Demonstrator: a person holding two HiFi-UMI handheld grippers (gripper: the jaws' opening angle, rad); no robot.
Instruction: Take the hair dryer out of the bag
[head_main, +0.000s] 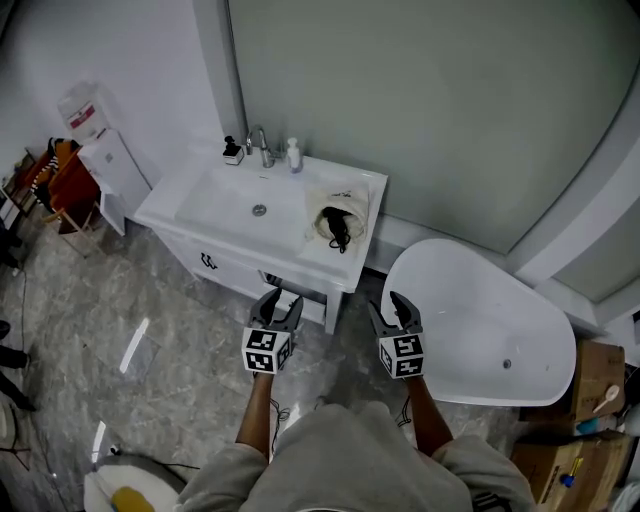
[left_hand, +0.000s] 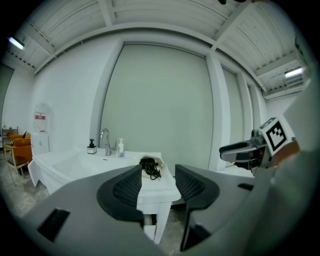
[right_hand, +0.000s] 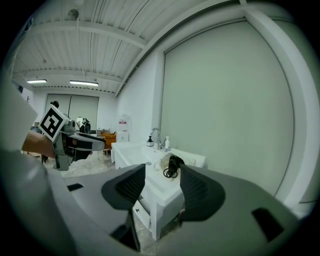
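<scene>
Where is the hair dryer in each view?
Head view: hair dryer upper centre, on the counter beside the basin.
Left gripper view: hair dryer centre, beyond the jaw gap.
Right gripper view: hair dryer centre, beyond the jaw gap.
Shared landmark: faucet, left of it.

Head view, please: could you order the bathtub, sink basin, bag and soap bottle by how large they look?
Largest to smallest:
bathtub
sink basin
bag
soap bottle
None look alike in size.

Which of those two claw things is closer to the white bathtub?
Right. The right gripper hovers beside the bathtub; the left gripper is farther off, in front of the sink cabinet.
</scene>
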